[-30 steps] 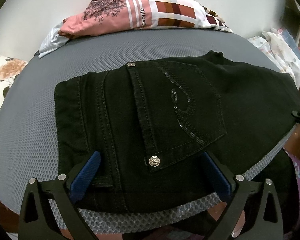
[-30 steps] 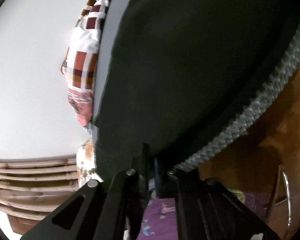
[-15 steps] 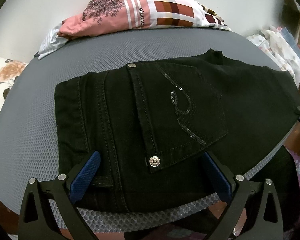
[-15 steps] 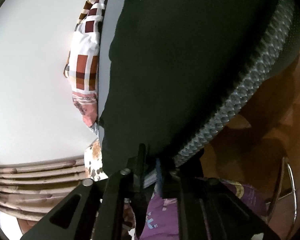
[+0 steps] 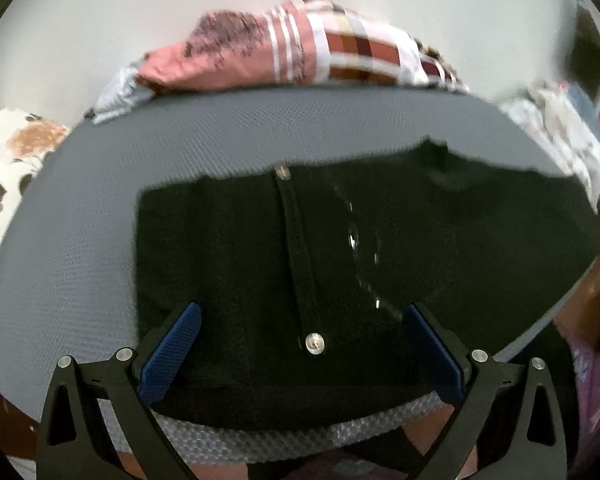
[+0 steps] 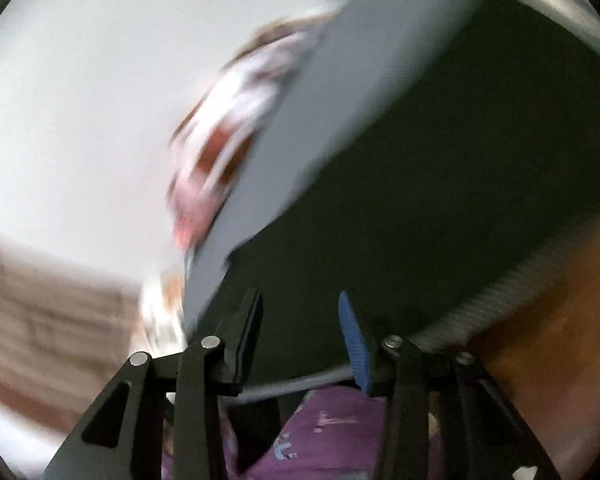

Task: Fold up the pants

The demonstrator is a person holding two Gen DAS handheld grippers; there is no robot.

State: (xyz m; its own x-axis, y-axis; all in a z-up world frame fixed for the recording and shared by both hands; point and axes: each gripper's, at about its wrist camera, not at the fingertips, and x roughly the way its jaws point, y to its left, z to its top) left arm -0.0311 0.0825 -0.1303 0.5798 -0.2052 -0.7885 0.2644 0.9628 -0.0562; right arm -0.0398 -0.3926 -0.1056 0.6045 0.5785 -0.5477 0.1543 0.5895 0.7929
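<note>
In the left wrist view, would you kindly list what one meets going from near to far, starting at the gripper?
Left gripper → black denim pants with a silver-riveted back pocket → bare grey mesh surface → pink and checked fabric bundle → white wall.

One black pants (image 5: 340, 264), one grey mat (image 5: 100, 216), two grippers, perhaps three patterned cloths (image 5: 300, 56).

The black denim pants (image 5: 340, 264), centre frame, looked matt and coarse, with a shiny metal rivet (image 5: 315, 342). Beneath lay a grey mesh-textured mattress (image 5: 100, 208), honeycombed along its lower edge. The blue ribbed rubbery fingers (image 5: 172, 354) looked matt.
</note>
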